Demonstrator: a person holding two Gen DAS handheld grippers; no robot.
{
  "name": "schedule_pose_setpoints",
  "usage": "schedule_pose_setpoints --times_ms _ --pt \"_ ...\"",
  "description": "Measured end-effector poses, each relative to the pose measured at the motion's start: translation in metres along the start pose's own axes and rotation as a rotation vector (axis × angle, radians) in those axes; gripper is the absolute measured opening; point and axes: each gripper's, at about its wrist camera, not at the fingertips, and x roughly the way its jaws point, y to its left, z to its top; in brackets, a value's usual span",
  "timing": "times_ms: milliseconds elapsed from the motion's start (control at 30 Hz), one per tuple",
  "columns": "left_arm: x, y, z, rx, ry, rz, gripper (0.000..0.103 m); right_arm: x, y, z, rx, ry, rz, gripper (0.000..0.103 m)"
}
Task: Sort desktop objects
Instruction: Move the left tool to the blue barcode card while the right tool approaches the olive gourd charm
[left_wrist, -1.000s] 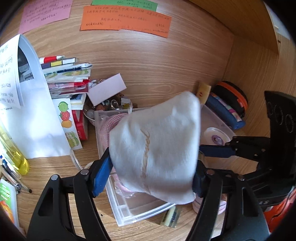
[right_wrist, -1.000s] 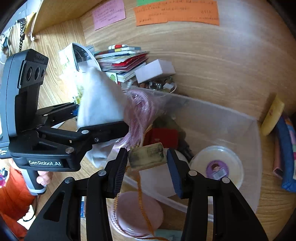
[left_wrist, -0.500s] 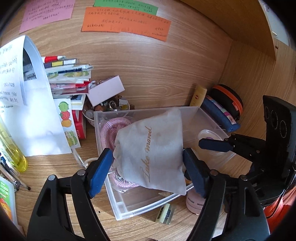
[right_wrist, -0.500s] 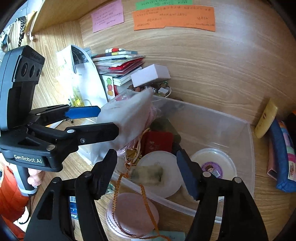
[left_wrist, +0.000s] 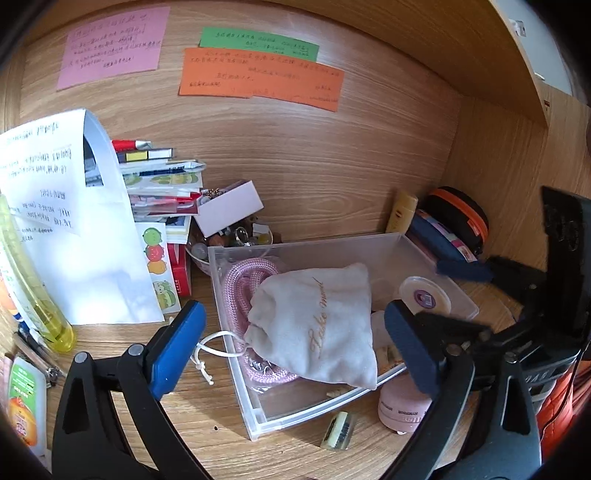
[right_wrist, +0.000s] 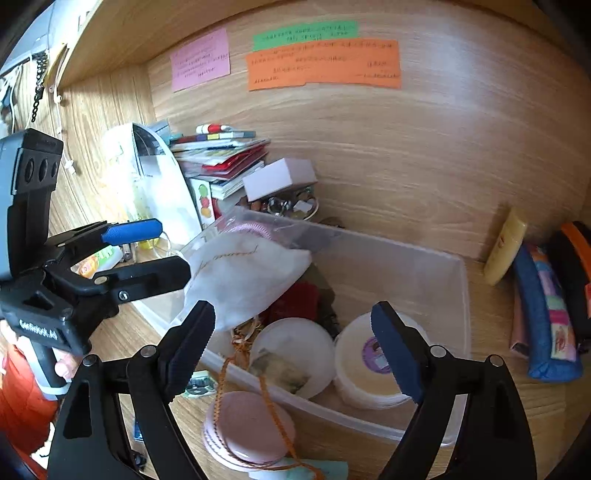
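Note:
A white drawstring pouch (left_wrist: 325, 295) lies in the clear plastic box (left_wrist: 258, 421) on a coil of pink rope (left_wrist: 240, 284). My left gripper (left_wrist: 291, 321) hangs just in front of it, jaws opening, pads off the cloth. In the right wrist view the pouch (right_wrist: 243, 280) sits at the box's left end. A small tan charm (right_wrist: 280, 369) on an orange cord (right_wrist: 266, 398) rests on a white round lid (right_wrist: 295, 339) inside the box (right_wrist: 406, 266). Above it my right gripper (right_wrist: 291, 317) is opening, with nothing between its pads.
A purple-labelled round tin (right_wrist: 369, 365) stands in the box. A pink round case (right_wrist: 247, 424) lies before it. Books (left_wrist: 159, 184), a paper sheet (left_wrist: 74, 240), a yellow bottle (left_wrist: 37, 295) and a trinket bowl (left_wrist: 236, 236) crowd the left. A yellow tube (right_wrist: 504, 247) and blue pouch (right_wrist: 546, 314) lie right.
My left gripper let go of the pouch, which dropped into the box. My right gripper released the charm onto the white lid, widened and rose a little.

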Motion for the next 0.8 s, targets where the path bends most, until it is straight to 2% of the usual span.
schedule_pose_setpoints --times_ms 133,300,500,700,800 --pt "0.000 0.002 -0.001 -0.010 -0.003 0.007 0.098 -0.023 -0.008 0.003 -0.005 -0.066 -0.038 0.085" --pt "-0.003 0.002 -0.009 -0.013 0.011 0.073 0.098 -0.046 -0.023 -0.006 0.057 -0.093 -0.051 0.090" --pt "-0.020 0.001 -0.030 -0.033 0.028 0.058 0.098 -0.062 -0.030 -0.036 0.080 -0.066 -0.028 0.091" --pt "-0.029 -0.012 -0.055 0.025 0.050 0.134 0.100 -0.057 -0.033 -0.065 0.095 0.003 -0.059 0.091" --pt "-0.028 -0.015 -0.066 0.030 0.089 0.134 0.100 -0.054 -0.036 -0.074 0.102 0.025 -0.064 0.091"
